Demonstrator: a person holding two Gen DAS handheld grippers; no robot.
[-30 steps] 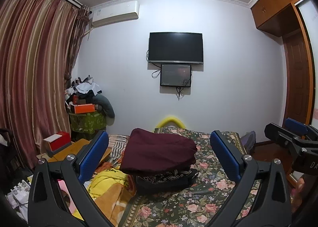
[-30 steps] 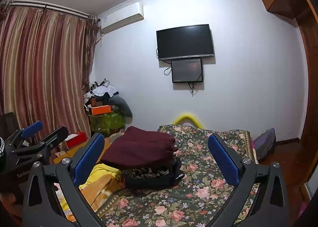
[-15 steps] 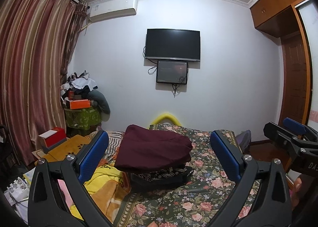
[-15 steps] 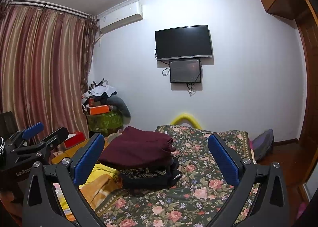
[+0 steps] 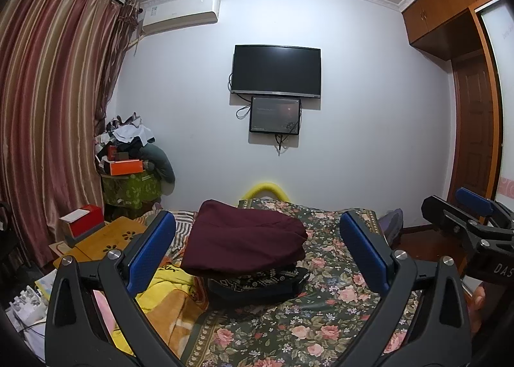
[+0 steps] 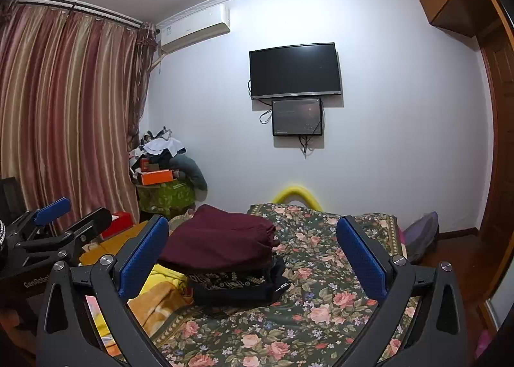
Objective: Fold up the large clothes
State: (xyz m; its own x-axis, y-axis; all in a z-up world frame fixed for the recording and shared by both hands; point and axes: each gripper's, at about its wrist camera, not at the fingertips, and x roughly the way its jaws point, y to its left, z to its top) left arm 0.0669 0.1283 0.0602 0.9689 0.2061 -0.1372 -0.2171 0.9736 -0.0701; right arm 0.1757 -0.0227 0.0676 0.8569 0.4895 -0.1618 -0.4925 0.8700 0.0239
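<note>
A folded maroon garment (image 5: 244,240) (image 6: 218,240) lies on top of a folded dark patterned garment (image 5: 257,285) (image 6: 234,286) on the floral bed cover (image 5: 321,309) (image 6: 321,296). My left gripper (image 5: 255,246) is open and empty, held above the bed in front of the stack. My right gripper (image 6: 253,251) is open and empty, also above the bed. The right gripper shows at the right edge of the left wrist view (image 5: 462,216); the left gripper shows at the left edge of the right wrist view (image 6: 61,222).
A yellow and orange blanket (image 5: 173,299) lies left of the stack. A wooden lap table (image 5: 96,238) with a red box (image 5: 85,222) stands at left. A clutter pile (image 5: 131,161) sits by the curtain. A TV (image 5: 276,70) hangs on the far wall. A wardrobe (image 5: 475,110) is at right.
Both grippers tilted up slightly, so the bed and stack sit a little lower in view. Both stay open and empty. The stack has not moved.
</note>
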